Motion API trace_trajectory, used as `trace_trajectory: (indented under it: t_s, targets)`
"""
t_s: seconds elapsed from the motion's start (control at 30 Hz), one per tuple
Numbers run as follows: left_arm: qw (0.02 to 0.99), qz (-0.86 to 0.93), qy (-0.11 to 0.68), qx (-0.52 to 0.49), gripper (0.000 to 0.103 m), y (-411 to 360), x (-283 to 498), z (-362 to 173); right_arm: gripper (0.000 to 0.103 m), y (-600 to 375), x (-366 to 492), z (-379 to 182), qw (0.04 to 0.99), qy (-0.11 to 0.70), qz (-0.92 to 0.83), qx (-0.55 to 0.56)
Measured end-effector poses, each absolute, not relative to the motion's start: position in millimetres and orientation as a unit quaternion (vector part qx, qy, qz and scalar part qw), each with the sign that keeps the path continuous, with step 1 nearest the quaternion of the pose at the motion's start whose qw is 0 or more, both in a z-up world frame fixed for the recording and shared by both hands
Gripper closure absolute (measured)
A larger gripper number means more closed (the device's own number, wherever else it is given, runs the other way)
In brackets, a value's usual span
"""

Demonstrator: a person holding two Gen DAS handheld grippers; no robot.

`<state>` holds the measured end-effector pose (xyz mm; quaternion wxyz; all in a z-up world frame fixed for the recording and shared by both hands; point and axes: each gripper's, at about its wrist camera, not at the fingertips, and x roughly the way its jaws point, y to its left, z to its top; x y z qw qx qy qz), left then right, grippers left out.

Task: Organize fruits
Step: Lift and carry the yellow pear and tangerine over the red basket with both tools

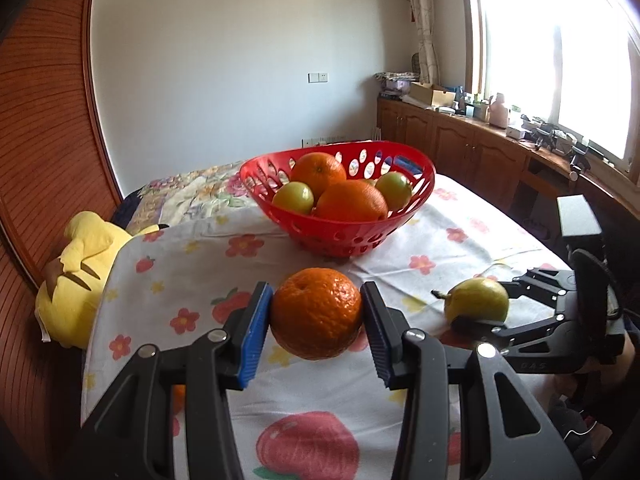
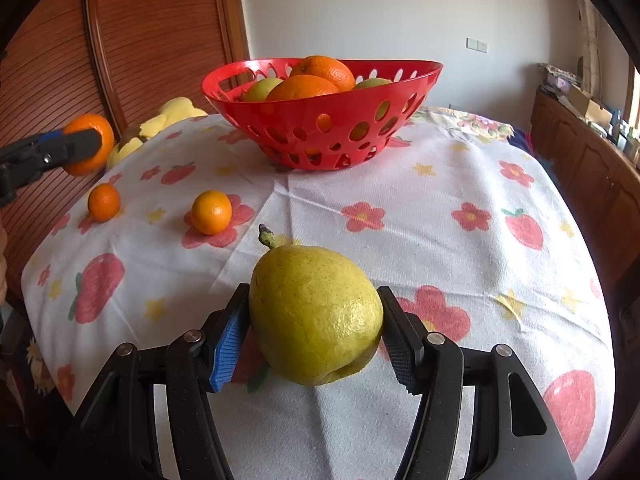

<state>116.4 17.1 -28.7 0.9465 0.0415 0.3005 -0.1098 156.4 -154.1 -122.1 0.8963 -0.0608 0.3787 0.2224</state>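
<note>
Your left gripper (image 1: 317,314) clamps its fingers on an orange (image 1: 316,312), raised clear of the worktop (image 1: 460,216) for the red basket (image 1: 340,236). Your right gripper (image 2: 314,328) grips a pear (image 2: 316,312) low over the cloth — two small oranges (image 2: 211,212) lie loose.
</note>
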Motion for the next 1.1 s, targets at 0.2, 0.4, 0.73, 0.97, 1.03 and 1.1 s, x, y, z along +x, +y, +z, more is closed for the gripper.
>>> trace_trajectory:
  t_s: [0.2,0.4,0.73,0.97,1.03,1.1]
  targets:
    - [0.947,-0.117,0.295,0.043,0.059,11.8,116.4,-23.4,0.040,-154.6,154.6,-121.5,0.897,0.377,0.222,-0.059]
    - [0.944,-0.121,0.300,0.055,0.059,8.4,130.4,-25.1,0.040,-153.1,153.6,-114.1,0.896,0.370,0.239,-0.060]
    - [0.948,-0.123,0.290,0.050,0.059,7.3,159.8,-12.8,0.040,-147.9,178.3,-58.2,0.910,0.316,0.255,-0.079]
    - [0.947,-0.119,0.294,0.047,0.059,10.0,187.7,-13.9,0.040,-150.2,213.6,-20.6,0.923,0.277,0.252,-0.084]
    - [0.948,-0.120,0.293,0.044,0.059,11.2,196.6,-12.5,0.040,-150.7,227.2,-17.0,0.925,0.274,0.249,-0.084]
    - [0.948,-0.122,0.292,0.043,0.059,10.9,203.6,-11.4,0.040,-149.6,238.5,-15.7,0.926,0.272,0.246,-0.087]
